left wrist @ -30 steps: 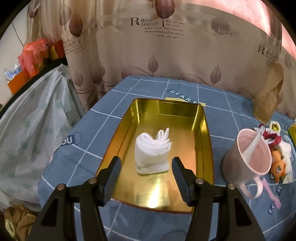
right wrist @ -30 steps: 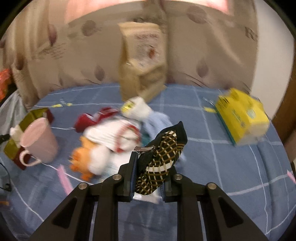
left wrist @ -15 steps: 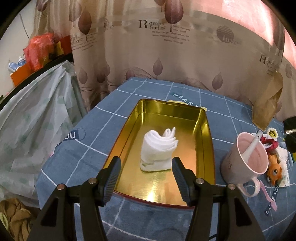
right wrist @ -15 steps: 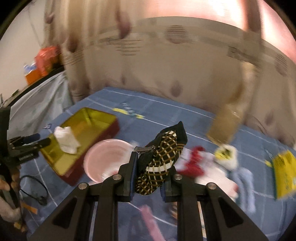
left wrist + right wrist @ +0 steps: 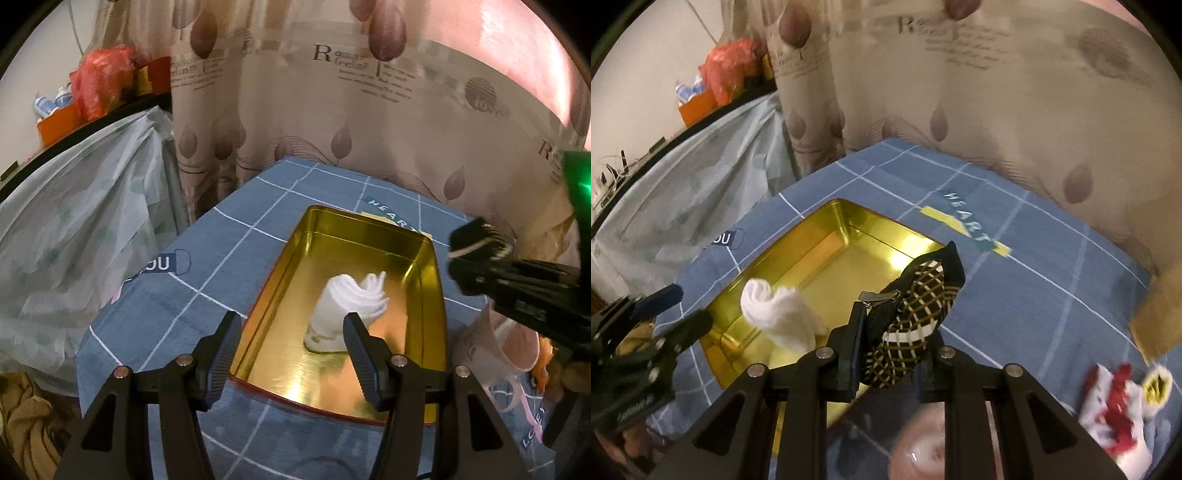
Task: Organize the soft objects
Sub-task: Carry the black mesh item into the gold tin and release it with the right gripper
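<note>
A gold tin tray (image 5: 280,295) (image 5: 820,240) lies on the blue checked tablecloth. A rolled white sock (image 5: 347,299) (image 5: 779,317) lies inside it. My right gripper (image 5: 892,354) is shut on a black and brown checked sock (image 5: 916,314) and holds it above the tray's right edge; it enters the left wrist view from the right (image 5: 480,251). My left gripper (image 5: 291,350) is open and empty, hovering over the tray's near end, just in front of the white sock.
A pink mug (image 5: 506,347) (image 5: 931,454) stands right of the tray. A red and white plush toy (image 5: 1115,410) lies further right, near a brown paper bag (image 5: 1160,325). A curtain (image 5: 369,110) hangs behind the table. A plastic-covered heap (image 5: 74,206) is at the left.
My right gripper carried the checked sock left from the toy pile to above the tray. My left gripper drew back and rose slightly, staying open.
</note>
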The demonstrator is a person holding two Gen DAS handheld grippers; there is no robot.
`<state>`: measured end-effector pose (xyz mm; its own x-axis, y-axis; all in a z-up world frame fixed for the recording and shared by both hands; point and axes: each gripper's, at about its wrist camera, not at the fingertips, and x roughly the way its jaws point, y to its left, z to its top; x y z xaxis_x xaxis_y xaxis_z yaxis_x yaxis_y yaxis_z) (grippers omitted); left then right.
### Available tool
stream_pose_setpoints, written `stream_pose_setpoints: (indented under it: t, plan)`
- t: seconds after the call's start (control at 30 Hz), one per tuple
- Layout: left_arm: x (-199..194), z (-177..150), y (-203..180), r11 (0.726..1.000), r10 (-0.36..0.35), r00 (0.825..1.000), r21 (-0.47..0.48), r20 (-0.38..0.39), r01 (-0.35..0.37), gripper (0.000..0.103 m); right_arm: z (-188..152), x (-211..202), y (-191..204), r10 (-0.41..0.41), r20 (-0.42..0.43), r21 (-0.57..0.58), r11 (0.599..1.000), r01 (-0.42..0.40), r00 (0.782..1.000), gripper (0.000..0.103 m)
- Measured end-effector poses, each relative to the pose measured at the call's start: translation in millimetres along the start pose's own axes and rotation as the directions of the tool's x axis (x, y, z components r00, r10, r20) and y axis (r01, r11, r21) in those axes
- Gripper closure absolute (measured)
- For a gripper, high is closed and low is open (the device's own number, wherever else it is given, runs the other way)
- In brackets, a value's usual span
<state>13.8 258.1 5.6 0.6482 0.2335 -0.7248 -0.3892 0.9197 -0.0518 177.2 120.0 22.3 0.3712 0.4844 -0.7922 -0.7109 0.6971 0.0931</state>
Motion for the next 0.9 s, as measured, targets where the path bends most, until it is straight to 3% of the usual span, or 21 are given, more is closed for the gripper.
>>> stream_pose_setpoints:
  t: [0.37,0.4,0.47,0.5,0.53,0.7,0.9]
  plan:
    - [6,3,15,0.999,-0.003,1.000,-0.050,-0.023,0.002,0.044,20,60,8,-0.014,-0.105,0.004,1.000,0.015,0.994,0.080]
    - [6,3,15,0.999,-0.004,1.000,-0.051,-0.025,0.002,0.044,20,60,8,-0.016,-0.103,0.008,1.000,0.017,0.995,0.077]
    - [7,3,15,0.999,-0.009,1.000,-0.054,-0.027,0.008,0.044,22,59,9,-0.040,-0.096,0.005,0.999,0.040,0.995,0.057]
    - [7,3,14,0.998,-0.012,1.000,-0.055,-0.028,0.010,0.044,22,60,10,-0.046,-0.096,0.003,0.999,0.047,0.994,0.041]
    - [7,2,14,0.998,-0.013,1.000,-0.054,-0.028,0.011,0.044,22,58,12,-0.056,-0.089,-0.005,0.998,0.056,0.994,0.037]
    - [7,2,15,0.998,-0.018,1.000,-0.053,-0.026,0.016,0.044,22,48,12,-0.054,-0.072,-0.001,0.999,0.054,0.996,0.037]
    - [7,2,15,0.999,-0.017,1.000,-0.051,-0.026,0.015,0.044,13,0,11,-0.047,0.021,0.012,0.999,0.047,0.999,0.037]
